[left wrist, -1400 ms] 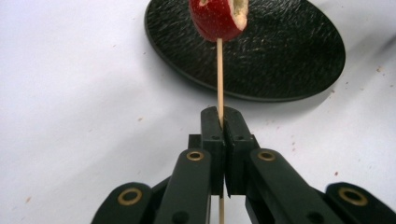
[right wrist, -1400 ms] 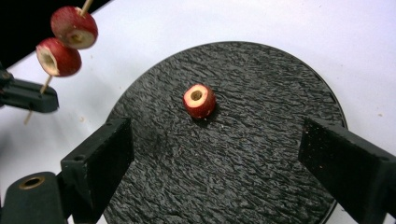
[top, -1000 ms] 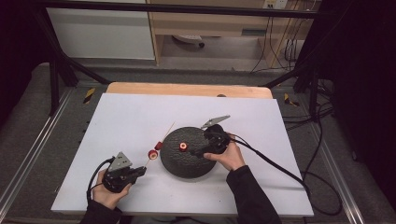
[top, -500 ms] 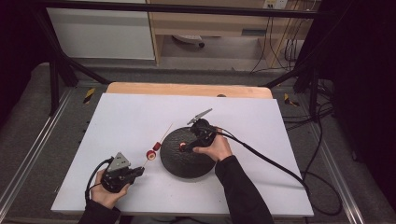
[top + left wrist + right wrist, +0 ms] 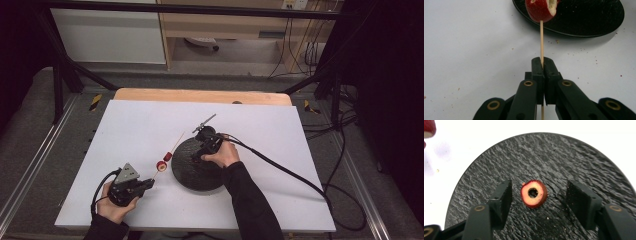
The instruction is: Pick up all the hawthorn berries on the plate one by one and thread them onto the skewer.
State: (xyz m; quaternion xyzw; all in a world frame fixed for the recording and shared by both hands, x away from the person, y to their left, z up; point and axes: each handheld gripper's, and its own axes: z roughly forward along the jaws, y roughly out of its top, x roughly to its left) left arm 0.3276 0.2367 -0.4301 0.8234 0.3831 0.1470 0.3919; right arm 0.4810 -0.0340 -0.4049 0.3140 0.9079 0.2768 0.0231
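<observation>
A thin wooden skewer (image 5: 541, 40) is pinched in my left gripper (image 5: 542, 65), which is shut on it near the front left of the table (image 5: 145, 184). Red fruit pieces (image 5: 163, 160) sit threaded on the skewer (image 5: 175, 145), one of them (image 5: 540, 8) at the rim of the black plate (image 5: 584, 17). My right gripper (image 5: 541, 193) hovers over the round black plate (image 5: 564, 157). Its jaws have just been closing, with a red-skinned cored fruit slice (image 5: 534, 193) lying on the plate between them. The pads (image 5: 504, 193) stand clear of the slice. In the high view the right gripper (image 5: 199, 152) covers the slice.
The white table sheet (image 5: 125, 130) has open room on the left and at the back. A wooden board edge (image 5: 200, 95) runs along the far side. The right gripper's cable (image 5: 280, 167) trails off to the right. Small crumbs dot the sheet.
My right gripper has moved left across the plate to stand over the fruit slice, and its jaws have narrowed. The left gripper and skewer have stayed put.
</observation>
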